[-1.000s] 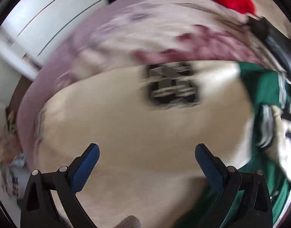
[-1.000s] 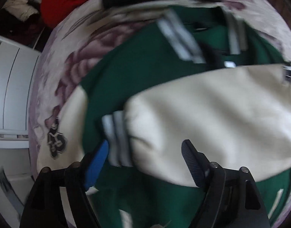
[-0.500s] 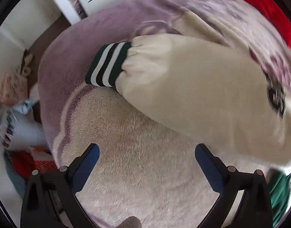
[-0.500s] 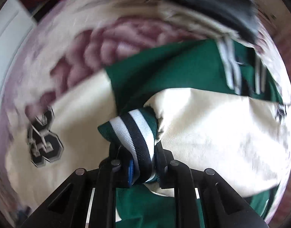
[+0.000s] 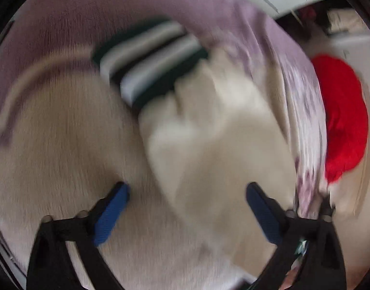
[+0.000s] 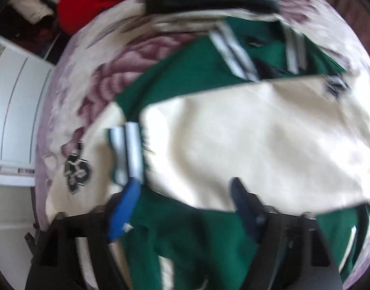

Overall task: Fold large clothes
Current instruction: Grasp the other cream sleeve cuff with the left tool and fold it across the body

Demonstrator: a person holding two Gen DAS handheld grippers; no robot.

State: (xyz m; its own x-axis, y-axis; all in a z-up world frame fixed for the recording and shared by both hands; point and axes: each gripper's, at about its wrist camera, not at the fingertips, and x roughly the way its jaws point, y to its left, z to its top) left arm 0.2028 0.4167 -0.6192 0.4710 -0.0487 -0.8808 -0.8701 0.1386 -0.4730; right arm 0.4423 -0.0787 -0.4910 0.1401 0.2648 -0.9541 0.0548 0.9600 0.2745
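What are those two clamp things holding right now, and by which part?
Nothing. The left gripper is open above the cream sleeve, short of its striped cuff. The right gripper is open too, beside the other striped cuff.

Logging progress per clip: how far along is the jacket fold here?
Done: one cream sleeve lies folded across the green body. In hand: nothing; the right gripper is open, and the left gripper hangs open over the other sleeve. Left: that sleeve, then the body folds.
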